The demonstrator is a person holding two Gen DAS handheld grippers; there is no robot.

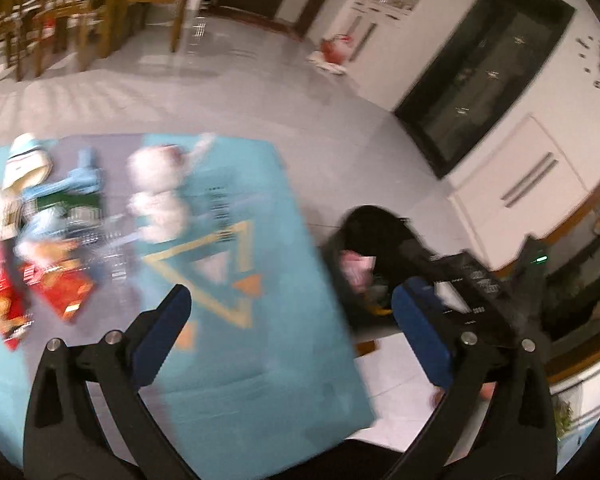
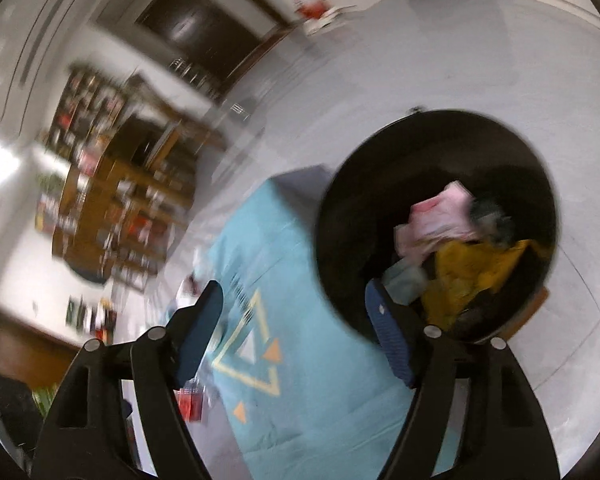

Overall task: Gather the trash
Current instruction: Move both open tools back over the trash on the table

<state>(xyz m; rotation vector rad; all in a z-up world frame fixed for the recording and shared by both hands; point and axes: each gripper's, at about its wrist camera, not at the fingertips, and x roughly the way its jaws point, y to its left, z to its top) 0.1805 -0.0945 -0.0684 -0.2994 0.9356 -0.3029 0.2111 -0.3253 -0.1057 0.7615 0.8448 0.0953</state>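
Note:
In the left wrist view a blurred pile of trash lies on the teal mat (image 1: 260,280) at the left: red snack packets (image 1: 60,292), crumpled white tissue (image 1: 160,200) and a white cup (image 1: 24,156). My left gripper (image 1: 292,300) hangs open over the mat with nothing between its fingers. A round black bin (image 2: 340,240) stands off the mat's right edge, holding a pink wrapper (image 2: 440,216) and a yellow wrapper (image 2: 472,272). My right gripper (image 2: 294,296) is open and empty, its right finger in front of the bin's near rim.
Pale tiled floor (image 1: 260,92) surrounds the mat. Wooden chairs (image 1: 60,20) stand far left, a red bag (image 1: 336,48) sits by white cabinets (image 1: 520,184), and a dark glass unit (image 1: 488,72) lines the wall. A wooden shelf (image 2: 112,200) shows in the right wrist view.

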